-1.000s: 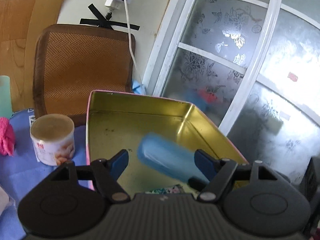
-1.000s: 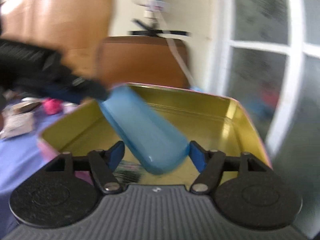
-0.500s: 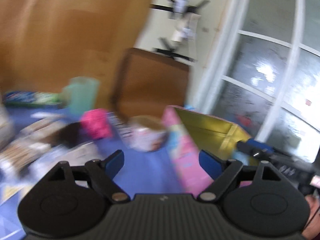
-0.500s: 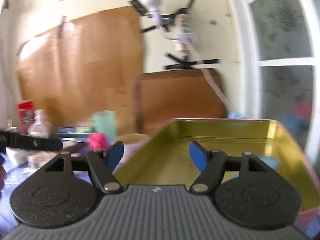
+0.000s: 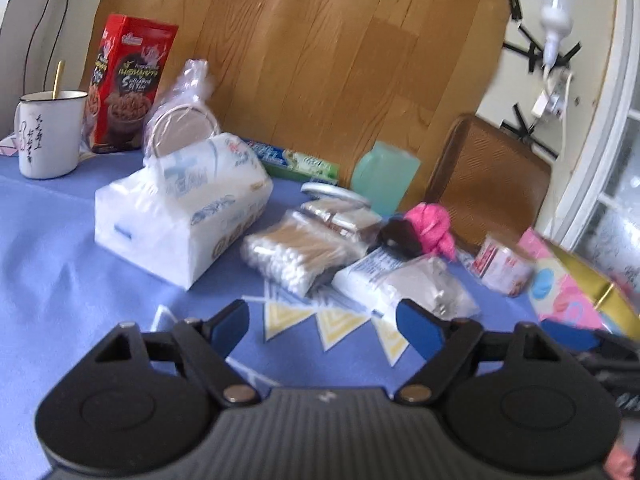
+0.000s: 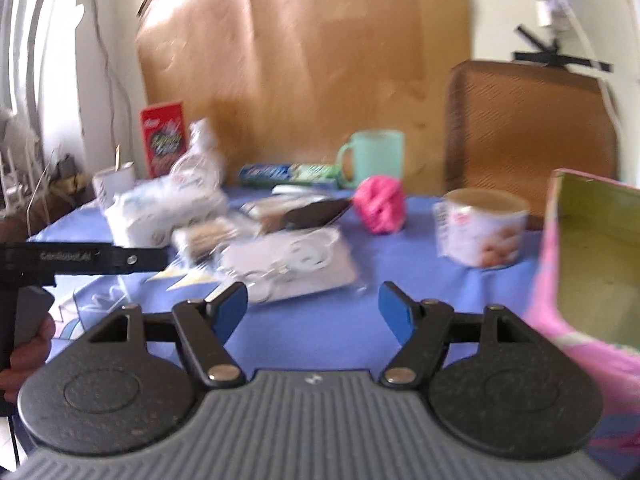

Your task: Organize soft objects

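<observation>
Both the left gripper and the right gripper hang wide apart and hold nothing above the blue-clothed bench. Just beyond them lie a clear packet of white pads, a bag of cotton swabs and a tissue pack, then a pink soft ball near a small tub; the pink tin stands at the right edge

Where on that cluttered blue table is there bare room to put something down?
Bare cloth lies left of the tissue pack, in front of the white mug, and between the plastic packet and the round tub. The middle, around the cotton swabs, is crowded.
</observation>
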